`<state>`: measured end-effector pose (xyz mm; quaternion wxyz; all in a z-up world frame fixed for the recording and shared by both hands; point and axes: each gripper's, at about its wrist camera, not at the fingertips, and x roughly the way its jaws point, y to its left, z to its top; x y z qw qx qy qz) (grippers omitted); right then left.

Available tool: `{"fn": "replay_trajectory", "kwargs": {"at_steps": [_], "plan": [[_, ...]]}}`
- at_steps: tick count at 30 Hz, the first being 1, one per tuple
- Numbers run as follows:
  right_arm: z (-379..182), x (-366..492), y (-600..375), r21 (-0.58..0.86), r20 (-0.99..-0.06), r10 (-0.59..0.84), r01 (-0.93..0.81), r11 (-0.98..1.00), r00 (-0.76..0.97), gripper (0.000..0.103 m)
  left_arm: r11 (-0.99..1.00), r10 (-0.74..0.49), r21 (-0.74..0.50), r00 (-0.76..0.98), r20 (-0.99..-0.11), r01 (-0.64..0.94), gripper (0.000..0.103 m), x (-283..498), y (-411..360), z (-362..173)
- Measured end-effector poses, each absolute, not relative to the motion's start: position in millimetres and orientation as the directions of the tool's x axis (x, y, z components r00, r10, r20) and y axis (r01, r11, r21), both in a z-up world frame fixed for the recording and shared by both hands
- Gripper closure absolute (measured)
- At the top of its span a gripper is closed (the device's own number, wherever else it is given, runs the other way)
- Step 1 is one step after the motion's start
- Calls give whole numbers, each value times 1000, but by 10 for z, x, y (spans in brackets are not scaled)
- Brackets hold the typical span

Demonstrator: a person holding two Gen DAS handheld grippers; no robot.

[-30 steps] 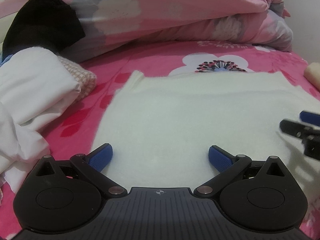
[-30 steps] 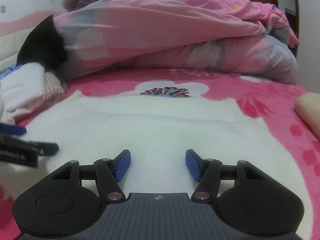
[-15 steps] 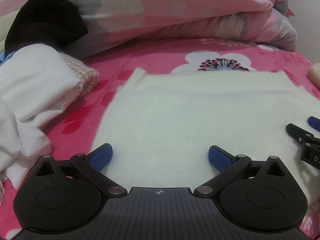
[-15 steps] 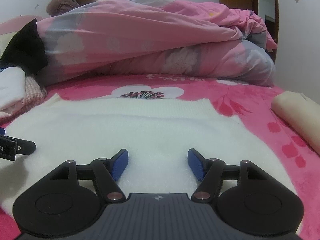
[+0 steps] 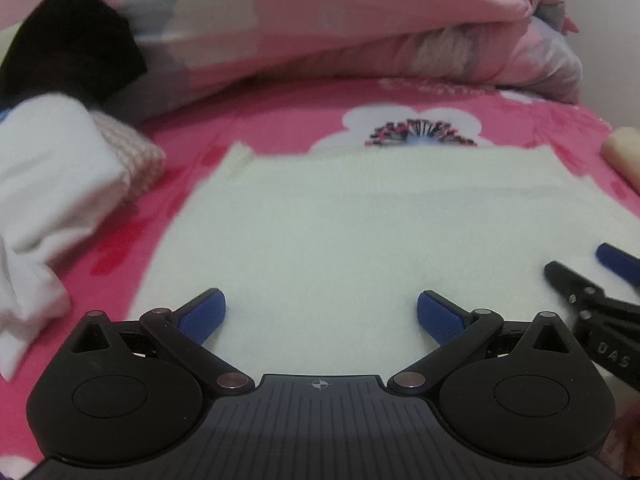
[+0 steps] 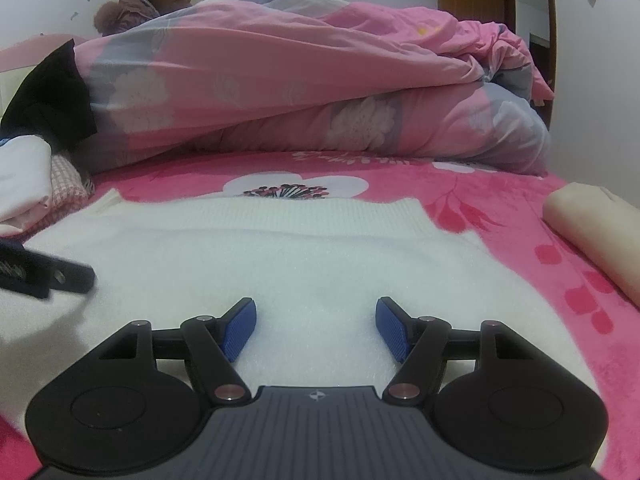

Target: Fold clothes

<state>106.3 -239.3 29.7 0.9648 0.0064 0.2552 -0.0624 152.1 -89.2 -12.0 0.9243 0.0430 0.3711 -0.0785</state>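
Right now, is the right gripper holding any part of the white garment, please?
No, the right gripper stands open above the flat white garment, gripping nothing.

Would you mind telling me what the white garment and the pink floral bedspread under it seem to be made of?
The white garment looks like a soft knit, probably wool or acrylic: matte fuzzy surface and a ribbed band along its far edge. The pink floral bedspread looks like plush fleece, with a short velvety nap and printed flowers.

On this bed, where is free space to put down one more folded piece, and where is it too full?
Free: the pink sheet between the white sweater and the rolled quilt, and the strip between the sweater and the beige roll on the right. Crowded: the left edge, where the white clothes, a checked cloth and a black garment pile together.
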Motion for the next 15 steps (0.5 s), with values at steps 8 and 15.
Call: {"fn": "replay_trajectory", "kwargs": {"at_steps": [8, 15], "plan": [[293, 1065, -2385, -21, -490, -118, 124, 992, 864, 34, 984, -115, 20, 720, -684, 177, 0, 1498, -881, -121], [289, 1062, -2384, -20, -489, -119, 125, 992, 864, 34, 984, -114, 20, 722, -682, 175, 0, 1497, -888, -128]]}}
